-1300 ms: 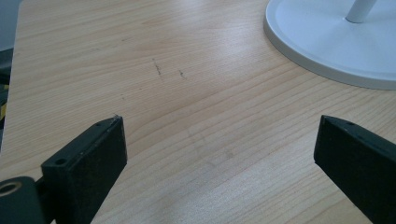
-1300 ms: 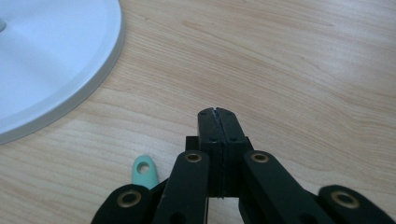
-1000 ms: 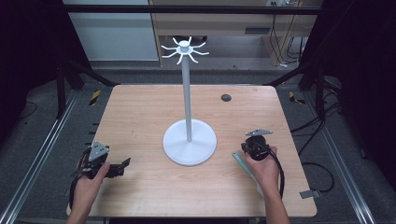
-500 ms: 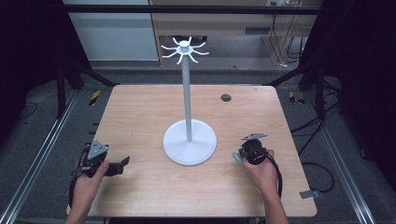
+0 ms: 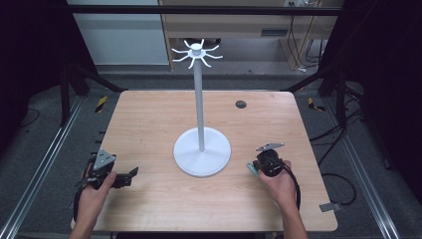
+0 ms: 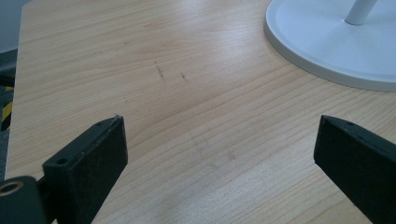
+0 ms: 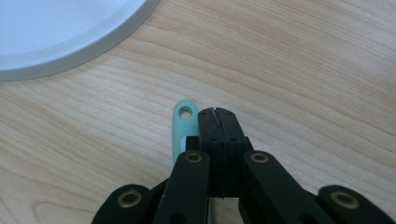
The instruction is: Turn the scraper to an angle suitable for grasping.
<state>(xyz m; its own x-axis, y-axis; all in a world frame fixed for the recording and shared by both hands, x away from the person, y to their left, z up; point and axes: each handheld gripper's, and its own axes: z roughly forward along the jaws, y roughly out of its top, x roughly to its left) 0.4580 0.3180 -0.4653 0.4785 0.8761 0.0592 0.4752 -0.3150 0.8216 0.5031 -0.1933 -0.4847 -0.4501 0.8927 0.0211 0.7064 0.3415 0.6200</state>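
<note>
Mint-green: a thin flat tool (image 7: 181, 133) with a hole at its tip lies on the table (image 5: 149, 129), just beside the right gripper (image 7: 216, 114); what kind of utensil it is cannot be told, since most of it is hidden under the gripper.
Place of the tool: near the table's right front, close to the rim of the stand's base (image 5: 202, 151) but apart from it; in the high view its green end (image 5: 251, 169) pokes out at the gripper's left.
Right tongs: pressed together, pad against pad, with nothing between them; the tool runs alongside the left jaw, not inside the grip.
Right hand (image 5: 281, 181): holds the gripper low over the wood, pointing toward the stand.
Left tongs: spread wide, with bare wood between the pads (image 6: 93, 154).
Left gripper (image 5: 130, 174): rests at the table's left front, well apart from the tool, aimed toward the base.
Stand: a white round base, a tall thin pole and a crown of hooks (image 5: 196, 51) at the top, all hooks bare.
Farther off: a small dark round spot (image 5: 241, 104) on the table behind the stand.
Step in hand: by my reading, the approach to picking up the tool; the grip is not made.
Next move: the right tongs would have to open, shift sideways over the handle and close across its thin width, leaving the holed end free, which likely is meant for a hook.
Risk: the tool lies flat on the wood, so a shallow pinch may slide off it.
</note>
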